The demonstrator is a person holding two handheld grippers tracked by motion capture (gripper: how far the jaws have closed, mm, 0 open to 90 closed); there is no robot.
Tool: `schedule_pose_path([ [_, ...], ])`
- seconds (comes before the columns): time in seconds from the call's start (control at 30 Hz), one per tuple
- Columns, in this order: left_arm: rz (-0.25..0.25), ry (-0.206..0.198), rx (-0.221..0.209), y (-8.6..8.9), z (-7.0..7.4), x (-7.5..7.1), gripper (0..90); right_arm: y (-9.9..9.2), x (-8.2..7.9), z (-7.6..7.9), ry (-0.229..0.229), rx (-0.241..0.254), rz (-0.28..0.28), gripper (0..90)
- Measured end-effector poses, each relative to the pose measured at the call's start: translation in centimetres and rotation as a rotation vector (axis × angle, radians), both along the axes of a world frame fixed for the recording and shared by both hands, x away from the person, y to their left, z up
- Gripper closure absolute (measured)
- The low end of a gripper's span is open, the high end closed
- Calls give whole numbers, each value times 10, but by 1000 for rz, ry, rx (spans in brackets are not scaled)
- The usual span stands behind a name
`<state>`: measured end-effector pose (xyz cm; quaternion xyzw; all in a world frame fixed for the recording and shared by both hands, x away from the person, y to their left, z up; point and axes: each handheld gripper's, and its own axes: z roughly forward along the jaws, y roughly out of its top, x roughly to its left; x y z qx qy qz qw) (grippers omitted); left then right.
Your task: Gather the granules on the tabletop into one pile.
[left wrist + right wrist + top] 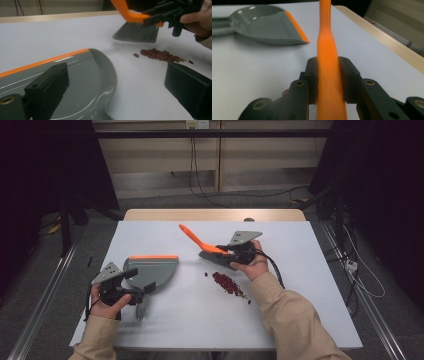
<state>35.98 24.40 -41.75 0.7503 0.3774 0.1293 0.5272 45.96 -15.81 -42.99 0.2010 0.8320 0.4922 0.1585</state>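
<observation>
Bristles low: with your right gripper (231,253) clamped on the brush (210,251), sweep the beans (226,283) toward eight o'clock, into the dustpan (152,270); the left gripper's (136,296) jaws stand apart beside its handle.

One brush (210,251), one dustpan (152,270).

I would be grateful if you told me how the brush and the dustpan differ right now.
The brush is clamped by its orange handle between the shut jaws of the right gripper; the dustpan lies flat on the table. The brush's grey bristles hover beside the red beans; the dustpan sits farther left of the beans. The brush is slim, the dustpan broad and scooped. Both are grey with orange parts.
</observation>
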Motion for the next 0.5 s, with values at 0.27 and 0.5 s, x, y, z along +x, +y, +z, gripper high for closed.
schedule_pose_path([
  [0.27,32,9,-4,7,-2,-1,56,7,-10,-3,-13,-89,217,717],
  [0.5,30,11,1,5,-2,-1,56,-5,-38,2,-8,-112,273,717],
])
